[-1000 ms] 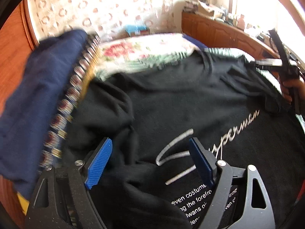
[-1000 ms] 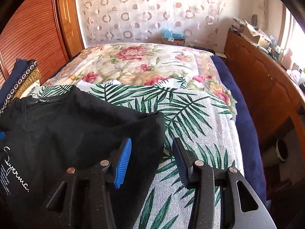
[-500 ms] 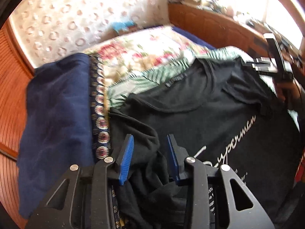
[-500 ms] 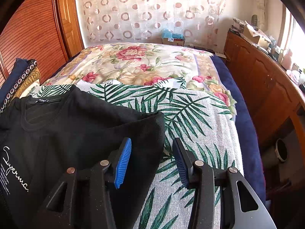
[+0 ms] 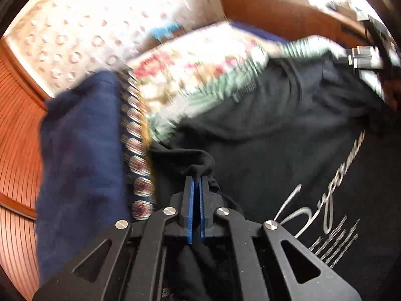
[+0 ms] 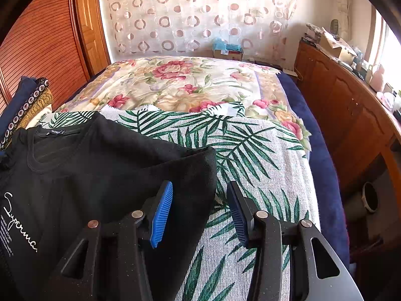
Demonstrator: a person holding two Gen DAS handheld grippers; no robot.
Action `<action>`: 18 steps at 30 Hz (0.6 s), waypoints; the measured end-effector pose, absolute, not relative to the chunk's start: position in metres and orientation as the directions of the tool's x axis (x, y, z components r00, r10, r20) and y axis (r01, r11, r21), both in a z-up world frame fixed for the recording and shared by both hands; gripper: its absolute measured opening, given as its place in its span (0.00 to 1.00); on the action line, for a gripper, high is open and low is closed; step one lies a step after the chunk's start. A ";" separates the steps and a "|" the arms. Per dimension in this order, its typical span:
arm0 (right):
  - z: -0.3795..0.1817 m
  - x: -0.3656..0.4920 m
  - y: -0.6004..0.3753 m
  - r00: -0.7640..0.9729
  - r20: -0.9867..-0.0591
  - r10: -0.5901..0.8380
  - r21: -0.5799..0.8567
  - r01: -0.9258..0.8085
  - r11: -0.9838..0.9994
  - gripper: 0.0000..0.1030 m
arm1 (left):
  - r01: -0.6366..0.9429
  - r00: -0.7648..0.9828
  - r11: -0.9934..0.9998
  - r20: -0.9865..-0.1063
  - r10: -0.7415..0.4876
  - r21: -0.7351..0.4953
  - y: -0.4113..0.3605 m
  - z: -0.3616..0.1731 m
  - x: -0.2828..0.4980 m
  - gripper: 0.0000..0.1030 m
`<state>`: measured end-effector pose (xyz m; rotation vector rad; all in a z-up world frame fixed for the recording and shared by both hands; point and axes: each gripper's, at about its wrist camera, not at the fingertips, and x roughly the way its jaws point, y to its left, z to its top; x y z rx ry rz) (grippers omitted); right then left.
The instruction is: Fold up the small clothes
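The matte black plastic left gripper (image 5: 196,179) has triangular cut-outs in its linkage arms, round silver pivot screws, and ribbed blue rubber pads (image 5: 191,200). The matte black plastic right gripper (image 6: 200,198) matches it: speckled black arms, silver screws, ridged blue pads (image 6: 163,213).

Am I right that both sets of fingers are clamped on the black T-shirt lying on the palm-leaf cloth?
Only the left gripper is clamped on the black T-shirt. The right wrist view shows the right gripper open over the shirt's sleeve edge and the palm-leaf cloth.
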<state>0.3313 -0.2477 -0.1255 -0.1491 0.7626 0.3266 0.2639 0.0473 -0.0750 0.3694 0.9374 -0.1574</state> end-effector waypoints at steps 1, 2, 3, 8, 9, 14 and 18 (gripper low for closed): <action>-0.125 0.331 -0.247 0.675 -0.698 0.237 -0.013 -0.343 0.939 0.45 | 0.246 0.628 0.945 -0.778 0.014 0.216 0.056 -0.058 0.258 0.04; -0.125 0.331 -0.247 0.676 -0.698 0.236 -0.014 -0.343 0.939 0.45 | 0.218 0.657 0.957 -0.754 -0.001 0.189 0.063 -0.045 0.254 0.04; -0.126 0.331 -0.247 0.676 -0.698 0.236 -0.015 -0.343 0.939 0.45 | 0.193 0.681 0.968 -0.732 -0.015 0.160 0.071 -0.032 0.250 0.04; -0.126 0.331 -0.247 0.676 -0.698 0.236 -0.015 -0.343 0.939 0.45 | 0.071 0.767 0.994 -0.642 -0.005 0.077 0.113 0.006 0.230 0.04; -0.126 0.331 -0.247 0.676 -0.698 0.236 -0.014 -0.343 0.939 0.45 | 0.066 0.770 0.996 -0.637 -0.014 0.058 0.119 0.008 0.228 0.04; -0.125 0.332 -0.246 0.664 -0.696 0.271 0.000 -0.378 0.926 0.34 | 0.062 0.765 0.998 -0.643 -0.029 0.029 0.130 0.001 0.216 0.04; -0.124 0.332 -0.241 0.633 -0.701 0.328 0.013 -0.449 0.893 0.09 | 0.066 0.776 0.998 -0.629 -0.048 0.006 0.126 -0.002 0.218 0.04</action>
